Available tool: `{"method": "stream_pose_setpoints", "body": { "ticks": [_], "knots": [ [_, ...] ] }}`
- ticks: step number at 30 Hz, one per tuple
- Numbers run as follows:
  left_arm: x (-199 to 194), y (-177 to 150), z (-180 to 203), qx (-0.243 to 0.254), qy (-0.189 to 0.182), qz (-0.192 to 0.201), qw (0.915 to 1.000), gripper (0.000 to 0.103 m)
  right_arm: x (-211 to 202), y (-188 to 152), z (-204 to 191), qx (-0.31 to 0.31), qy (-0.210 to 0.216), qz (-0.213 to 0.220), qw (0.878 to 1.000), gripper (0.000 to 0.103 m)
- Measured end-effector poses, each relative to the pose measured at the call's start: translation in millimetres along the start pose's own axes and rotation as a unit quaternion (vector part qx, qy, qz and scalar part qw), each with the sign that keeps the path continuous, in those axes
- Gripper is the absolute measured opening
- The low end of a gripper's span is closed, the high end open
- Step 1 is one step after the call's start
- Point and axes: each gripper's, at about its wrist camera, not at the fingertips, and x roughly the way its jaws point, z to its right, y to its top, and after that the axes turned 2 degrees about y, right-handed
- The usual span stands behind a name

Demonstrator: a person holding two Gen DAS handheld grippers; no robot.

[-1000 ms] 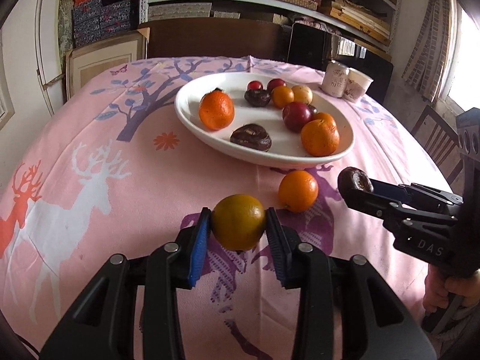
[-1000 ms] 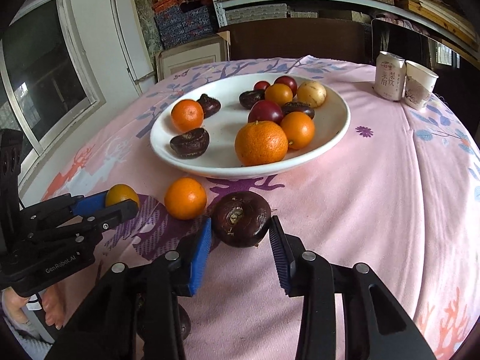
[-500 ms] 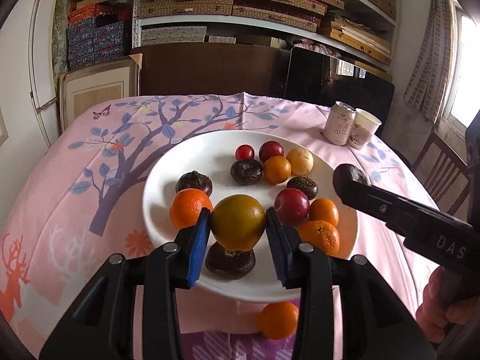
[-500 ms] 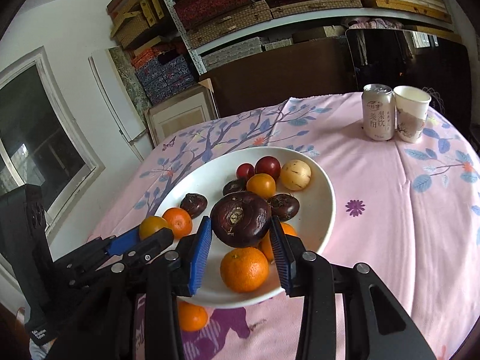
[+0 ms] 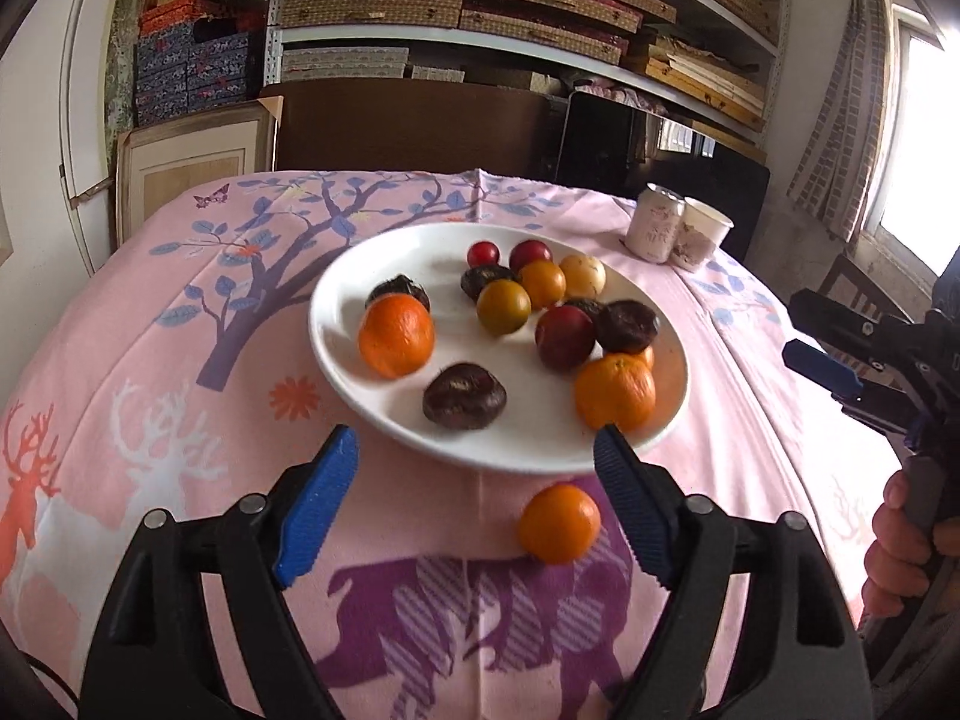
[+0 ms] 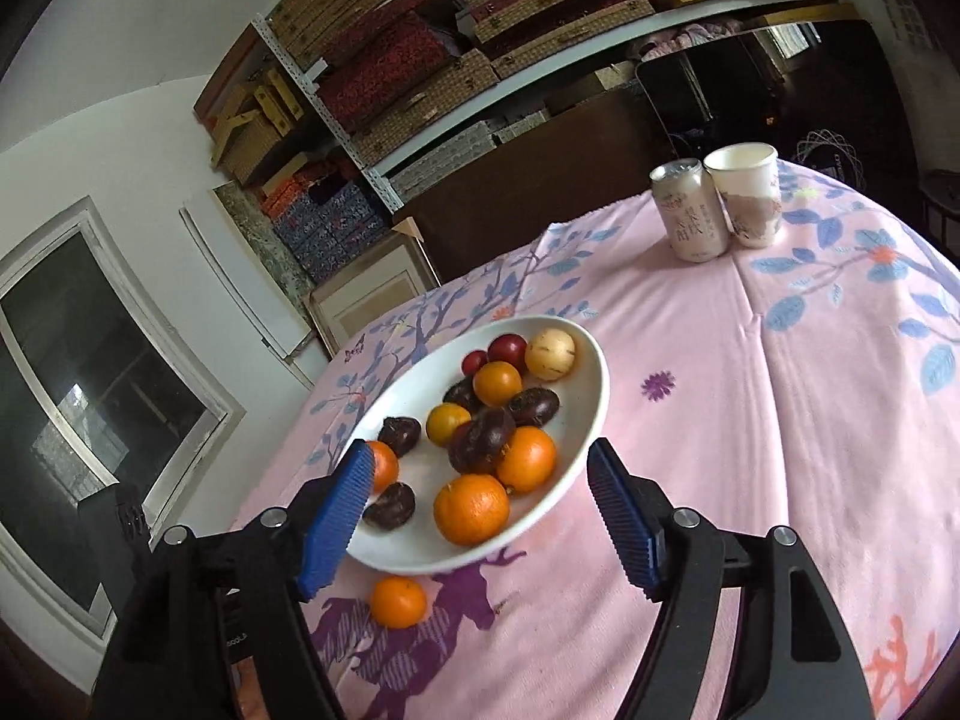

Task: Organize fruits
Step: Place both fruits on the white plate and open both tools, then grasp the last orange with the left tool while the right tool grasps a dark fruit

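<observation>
A white plate (image 5: pixel 336 324) on the pink tablecloth holds several fruits: oranges, dark purple fruits, red plums and a yellow-green orange (image 5: pixel 503 306). It also shows in the right wrist view (image 6: pixel 591 384). One small orange (image 5: pixel 558 523) lies on the cloth in front of the plate, also seen in the right wrist view (image 6: pixel 398 602). My left gripper (image 5: pixel 474 510) is open and empty above the plate's near edge. My right gripper (image 6: pixel 480 522) is open and empty above the plate; it shows at the right in the left wrist view (image 5: pixel 840 354). A dark purple fruit (image 6: pixel 482 440) rests among the oranges.
A drinks can (image 6: pixel 689 210) and a paper cup (image 6: pixel 747 192) stand at the table's far right corner. Shelves with boxes (image 5: pixel 456 6) fill the back wall. A wooden chair (image 5: pixel 852 288) stands to the right of the table.
Both grippers opened and drew back. The yellow-green orange left the left gripper and the dark purple fruit left the right gripper; both now lie on the plate.
</observation>
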Motion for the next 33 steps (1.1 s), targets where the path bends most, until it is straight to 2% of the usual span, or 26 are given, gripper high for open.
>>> {"method": "stream_pose_setpoints", "body": {
  "ticks": [4, 8, 11, 17, 18, 20, 22, 23, 27, 33],
  "knots": [
    [-3.4, -20.3, 23.1, 0.051, 0.005, -0.007, 0.9987, 0.079, -6.9, -12.6, 10.2, 0.026, 0.009, -0.016, 1.0, 0.074],
    [5.6, -27.4, 39.2, 0.09, 0.017, -0.013, 0.9957, 0.079, -15.4, -22.9, 1.6, 0.003, 0.018, -0.023, 1.0, 0.075],
    [15.7, -28.2, 40.0, 0.091, 0.01, -0.035, 0.9951, 0.079, -17.7, -30.4, -6.2, -0.021, 0.016, -0.033, 0.999, 0.076],
    [31.7, -20.7, 31.1, 0.06, -0.004, -0.058, 0.9965, 0.079, -12.5, -37.9, -17.8, -0.058, -0.001, -0.05, 0.997, 0.076],
    [33.7, -20.5, 30.9, 0.06, -0.005, -0.063, 0.9962, 0.077, -11.7, -38.9, -18.8, -0.062, -0.003, -0.052, 0.997, 0.076],
    [35.9, -20.7, 32.1, 0.063, -0.006, -0.067, 0.9957, 0.064, -10.7, -41.2, -21.7, -0.07, -0.006, -0.056, 0.996, 0.076],
    [37.8, -21.2, 33.0, 0.066, -0.011, -0.072, 0.9952, 0.042, -10.1, -44.5, -25.0, -0.082, -0.009, -0.061, 0.995, 0.076],
    [37.7, -21.3, 33.5, 0.067, -0.018, -0.072, 0.995, 0.037, -10.0, -47.3, -27.1, -0.089, -0.011, -0.065, 0.994, 0.076],
    [23.9, -23.7, 30.6, 0.078, 0.005, -0.051, 0.9956, 0.036, -9.1, -63.8, -40.3, -0.131, -0.014, -0.093, 0.987, 0.076],
    [-2.4, -23.7, -7.3, 0.015, 0.035, -0.024, 0.999, 0.036, -0.7, -98.0, -67.7, -0.219, -0.015, -0.15, 0.964, 0.077]
  ]
}}
